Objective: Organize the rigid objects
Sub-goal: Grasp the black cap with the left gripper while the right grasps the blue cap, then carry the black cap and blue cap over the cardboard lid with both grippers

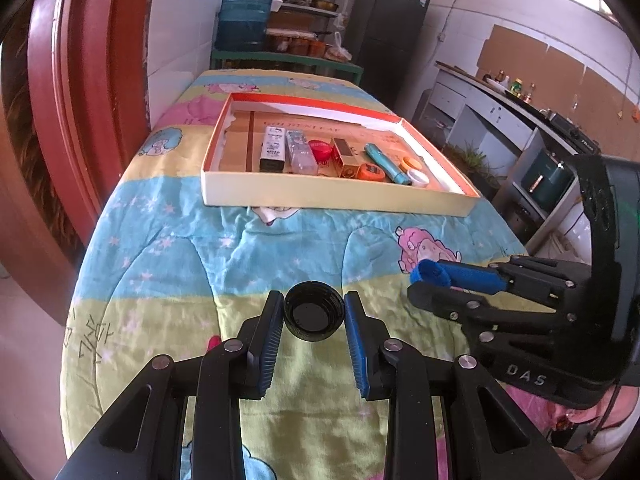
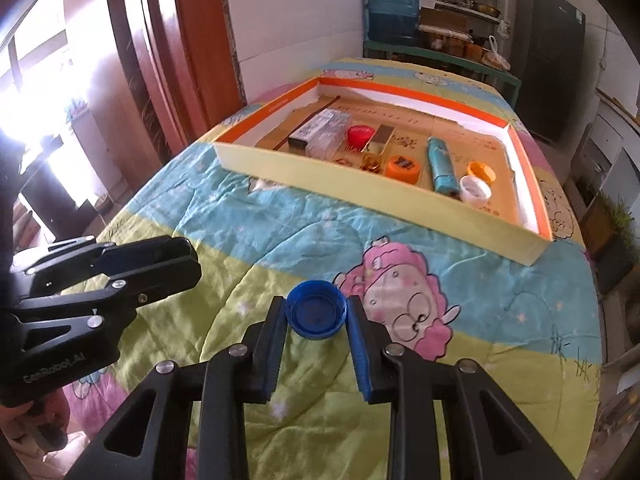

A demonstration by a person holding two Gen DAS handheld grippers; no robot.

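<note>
Both caps sit pinched in my tongs, black cap [image 1: 314,309] in my left gripper [image 1: 314,312], blue cap [image 2: 316,310] in my right gripper [image 2: 317,314], over the quilt [image 1: 200,240], the tray [image 1: 328,200] beyond already holding most pieces.

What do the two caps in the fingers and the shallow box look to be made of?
Black cap: likely moulded plastic, slightly glossy, with thread ridges inside its rim. Blue cap: also plastic by the look, with a ribbed outer wall and a dull sheen. Shallow box: probably printed cardboard, matte, with thin flat walls, cream outside and orange along the rim.
</note>
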